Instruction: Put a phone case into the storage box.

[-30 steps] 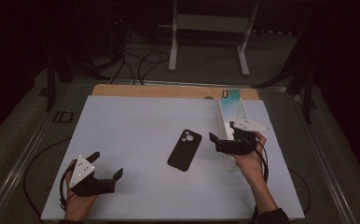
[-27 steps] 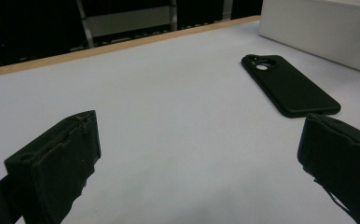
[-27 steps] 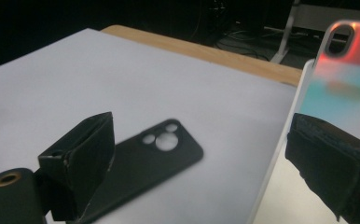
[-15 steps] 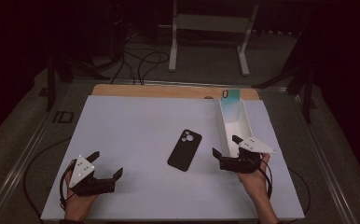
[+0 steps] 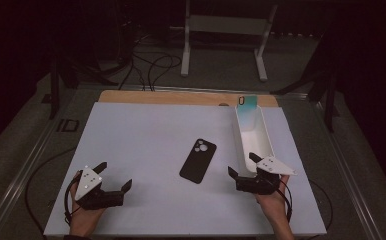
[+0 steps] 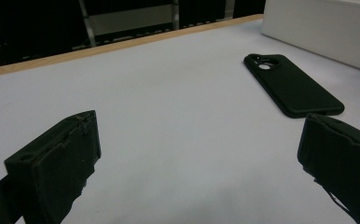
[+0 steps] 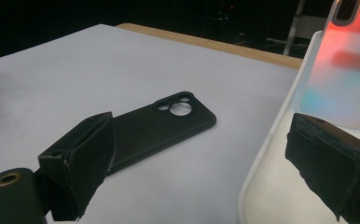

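While both pairs of jaws stand wide apart with nothing between them, the right gripper [image 5: 245, 170] sits at the near end of the long white tray [image 5: 266, 142], one jaw over the tray's near rim and the other over bare mat. In the right gripper view the tray wall [image 7: 271, 140] rises just beside the right-hand jaw, and the black phone case [image 7: 162, 123] lies flat on the mat beyond the left-hand jaw, camera cutout pointing away.

Seen from above, the black phone case [image 5: 198, 160] lies near the middle of the white mat [image 5: 141, 130], just left of the tray and apart from it, and close to the right gripper. The left gripper [image 5: 115, 176] rests near the mat's front left corner, well apart from the case, with open mat all around it; its own view shows the case [image 6: 292, 86] lying farther off to the right.

Inside the tray, at its far end, a pale iridescent phone case [image 5: 247, 103] leans upright against the end wall; the rest of the tray floor is bare. A strip of wooden tabletop [image 5: 181, 97] borders the mat's far edge.
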